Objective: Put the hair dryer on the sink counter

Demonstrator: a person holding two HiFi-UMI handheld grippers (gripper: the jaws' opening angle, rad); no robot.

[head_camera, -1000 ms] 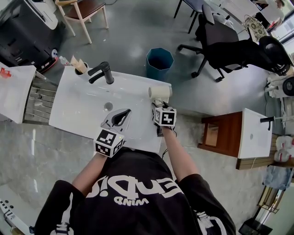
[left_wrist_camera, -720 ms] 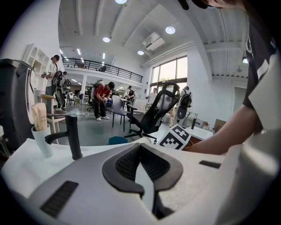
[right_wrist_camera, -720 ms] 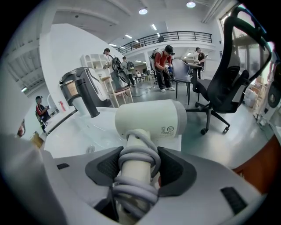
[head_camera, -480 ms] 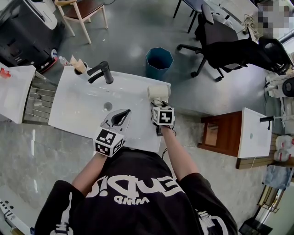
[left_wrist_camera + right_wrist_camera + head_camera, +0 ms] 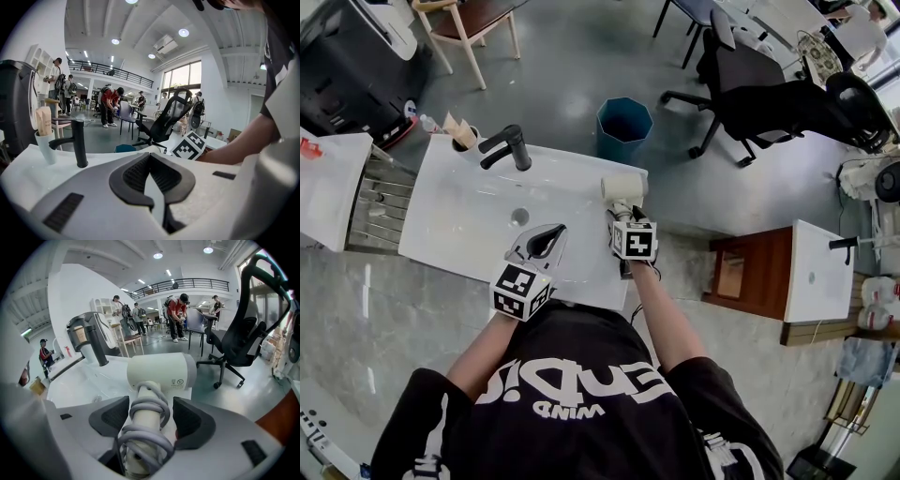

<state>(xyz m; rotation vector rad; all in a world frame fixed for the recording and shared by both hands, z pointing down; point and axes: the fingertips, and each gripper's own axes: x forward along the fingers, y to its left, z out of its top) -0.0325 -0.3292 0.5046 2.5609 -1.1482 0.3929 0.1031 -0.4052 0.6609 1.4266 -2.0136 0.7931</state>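
The white hair dryer (image 5: 623, 187) lies on the right end of the white sink counter (image 5: 469, 220), barrel at the far edge and handle pointing back at me. Its grey cord is wound round the handle (image 5: 147, 420). My right gripper (image 5: 623, 216) straddles that handle and its jaws are opening. In the right gripper view the dark pads (image 5: 190, 420) stand a little off the handle on both sides. My left gripper (image 5: 553, 232) hovers over the counter's front edge, left of the dryer. Its jaws (image 5: 150, 157) meet at the tips with nothing between them.
A black faucet (image 5: 511, 147) and a cup of toiletries (image 5: 464, 138) stand at the back of the basin, with the drain (image 5: 520, 217) in the middle. Beyond the counter are a blue bin (image 5: 625, 125), a black office chair (image 5: 759, 94) and a wooden chair (image 5: 473, 23).
The hair dryer and right gripper have shifted very slightly left on the counter. The left gripper has stayed where it was.
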